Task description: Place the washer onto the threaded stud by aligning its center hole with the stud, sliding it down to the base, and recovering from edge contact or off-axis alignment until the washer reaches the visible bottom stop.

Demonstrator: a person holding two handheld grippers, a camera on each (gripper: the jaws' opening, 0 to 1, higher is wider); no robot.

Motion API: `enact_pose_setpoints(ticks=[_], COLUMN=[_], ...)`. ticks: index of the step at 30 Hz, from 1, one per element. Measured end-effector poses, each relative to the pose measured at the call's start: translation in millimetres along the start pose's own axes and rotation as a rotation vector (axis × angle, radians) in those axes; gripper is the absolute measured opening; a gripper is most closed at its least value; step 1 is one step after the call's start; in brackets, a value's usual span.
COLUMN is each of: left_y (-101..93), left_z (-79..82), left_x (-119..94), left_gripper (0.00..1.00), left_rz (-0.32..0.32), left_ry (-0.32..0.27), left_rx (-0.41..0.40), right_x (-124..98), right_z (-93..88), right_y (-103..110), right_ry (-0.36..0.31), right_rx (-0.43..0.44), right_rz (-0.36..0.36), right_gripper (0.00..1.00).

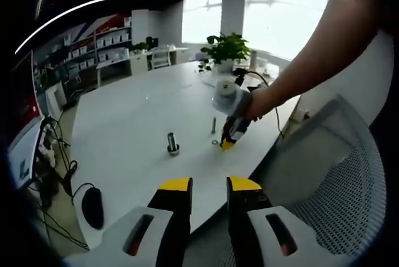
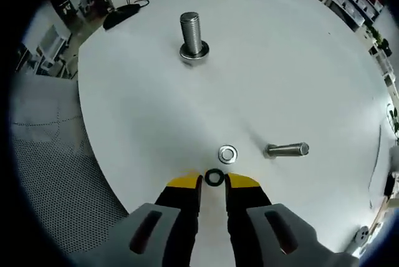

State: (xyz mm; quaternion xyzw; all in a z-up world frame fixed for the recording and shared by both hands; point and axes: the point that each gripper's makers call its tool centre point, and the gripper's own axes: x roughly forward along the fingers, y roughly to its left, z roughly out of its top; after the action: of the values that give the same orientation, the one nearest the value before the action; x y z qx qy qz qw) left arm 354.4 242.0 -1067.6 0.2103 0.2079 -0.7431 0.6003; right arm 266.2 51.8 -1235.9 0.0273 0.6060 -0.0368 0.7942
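right gripper (image 2: pixel 214 181) is down at the table (image 2: pixel 299 61) with its yellow tips either side of a dark washer (image 2: pixel 214 177); jaws are narrow but i can't tell if they're pinching it or just framing it, looks like contact isn't made yet or is only just. a second, shiny washer (image 2: pixel 227 153) lies flat just beyond it, and a loose bolt (image 2: pixel 287 150) lies on its side to the right of that. the target, the upright threaded stud (image 2: pixel 191 35), stands on its flange well apart from all this, further out on the table. left gripper (image 1: pixel 209 187) hangs off the near edge of the table, jaws a little apart, nothing between them, idle; from the left gripper view the right gripper (image 1: pixel 228 143) sits low at the tabletop next to the washers with the stud (image 1: pixel 173 143) off to its left. judgement: step in hand is the pick. washer is flat on the surface, so get a tip under or against the rim on both sides, close square across the diameter, not a chord, or it'll squirt out. grab by the outer edge only, leave the hole unobstructed. lift level, carry over the stud, hole centred on axis, lower straight. if the rim lands on the thread crest, back off a touch, re-level, retry, don't push. mind nudging the shiny washer on closing.
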Motion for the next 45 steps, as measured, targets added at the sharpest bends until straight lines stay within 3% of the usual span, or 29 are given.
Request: enact_pose_setpoints(ticks=[4,6,21,30,34,38,42,43,45], left_y=[0.2,0.4,-0.3,-1.7,-1.9,-3.0,-4.6,-4.1,-2.8], left_z=[-1.5,-1.5,-2.2,-4.9,-5.3,-6.0,-7.4,-6.8,-4.8], left_x=[0,0,0,1,1,2,2,2,2], left_gripper=[0.20,0.20,0.20,0.20,0.20,0.20,0.19,0.19,0.19], left_rz=[0.000,0.002,-0.002,-0.009,-0.011,-0.015,-0.022,-0.021,-0.018], left_ry=[0.006,0.006,0.010,0.016,0.019,0.021,0.026,0.023,0.011], left_rx=[-0.001,0.000,-0.003,0.000,-0.002,-0.001,0.002,0.002,0.001], right_x=[7,2,3,6,-3,6,1,14,-2], right_z=[0.2,-0.5,-0.7,-2.3,-2.5,-2.8,-3.3,-3.3,-2.1], right_y=[-6,1,-1,-4,4,-5,-1,-10,1], right_ry=[0.055,0.081,0.196,0.154,0.152,0.146,0.121,0.115,0.108], right_rx=[-0.060,-0.086,-0.012,0.041,0.012,0.013,0.015,0.007,0.010], right_rz=[0.008,0.007,-0.047,-0.072,-0.095,-0.101,-0.107,-0.112,-0.115], right_gripper=[0.17,0.17,0.15,0.15,0.15,0.15,0.15,0.15,0.15])
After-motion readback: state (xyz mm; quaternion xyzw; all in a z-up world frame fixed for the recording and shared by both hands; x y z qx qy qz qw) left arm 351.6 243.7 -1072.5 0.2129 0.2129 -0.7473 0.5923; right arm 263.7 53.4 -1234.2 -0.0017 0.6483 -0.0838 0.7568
